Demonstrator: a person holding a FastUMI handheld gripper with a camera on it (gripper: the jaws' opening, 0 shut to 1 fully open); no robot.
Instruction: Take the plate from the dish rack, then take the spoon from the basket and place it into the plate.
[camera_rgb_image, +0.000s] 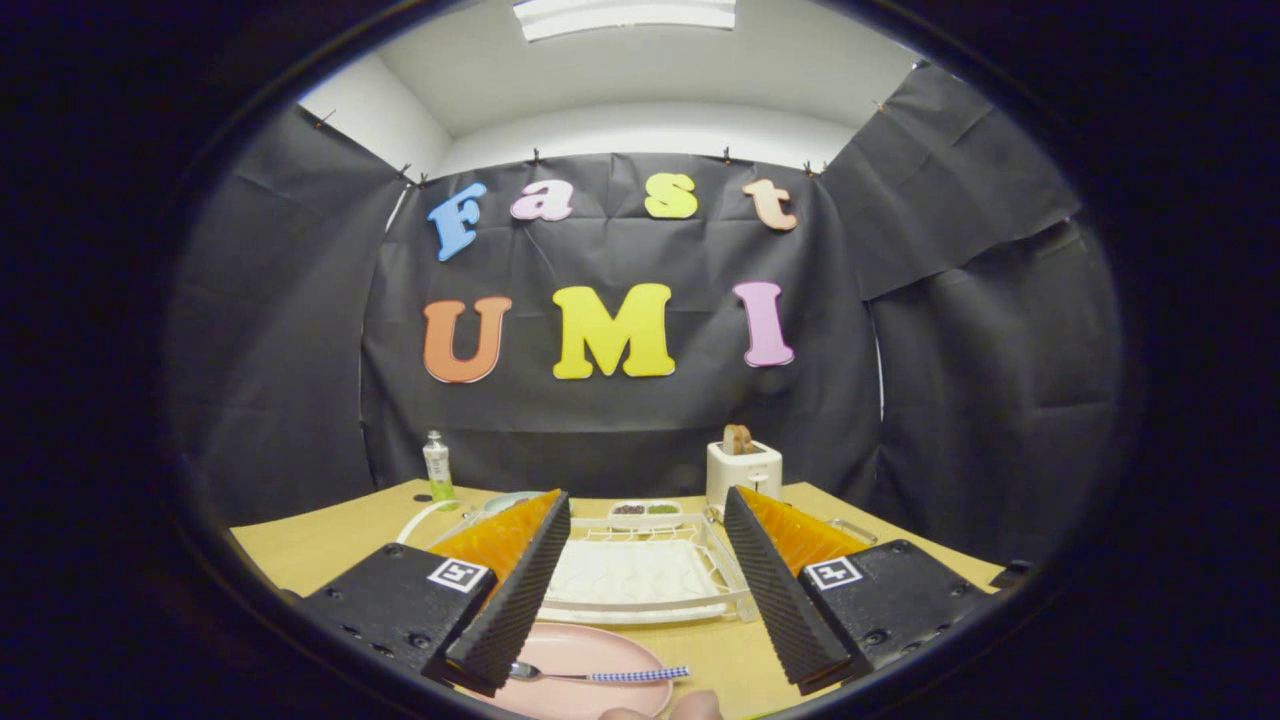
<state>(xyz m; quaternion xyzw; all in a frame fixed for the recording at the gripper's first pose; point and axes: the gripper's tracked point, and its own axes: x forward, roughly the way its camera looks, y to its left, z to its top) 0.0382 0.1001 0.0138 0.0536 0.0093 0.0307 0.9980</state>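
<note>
The slim metal spoon with a blue-and-white checked handle (600, 675) lies flat across the round pale pink plate (570, 645), bowl toward the left finger and handle pointing right, so its placing looks already done. The plate sits on the light wooden table (300, 545) at the near edge, just below and between the fingers, close to the left one; set there, it is an easy, open target in front of the rack. The claw (640, 600) hangs above with its jaws wide and nothing between them, which I read as a release. Just beyond the plate stands the white wire dish rack (640, 575) with a white tray inside, its slots showing no dishes. Farther off, a small white dish holding dark and green bits (645, 511) sits behind the rack, a white toaster with a bread slice (743, 468) to the far right, and a clear bottle with a green base (437, 466) to the far left. A fingertip (690, 706) shows at the nearest edge
</note>
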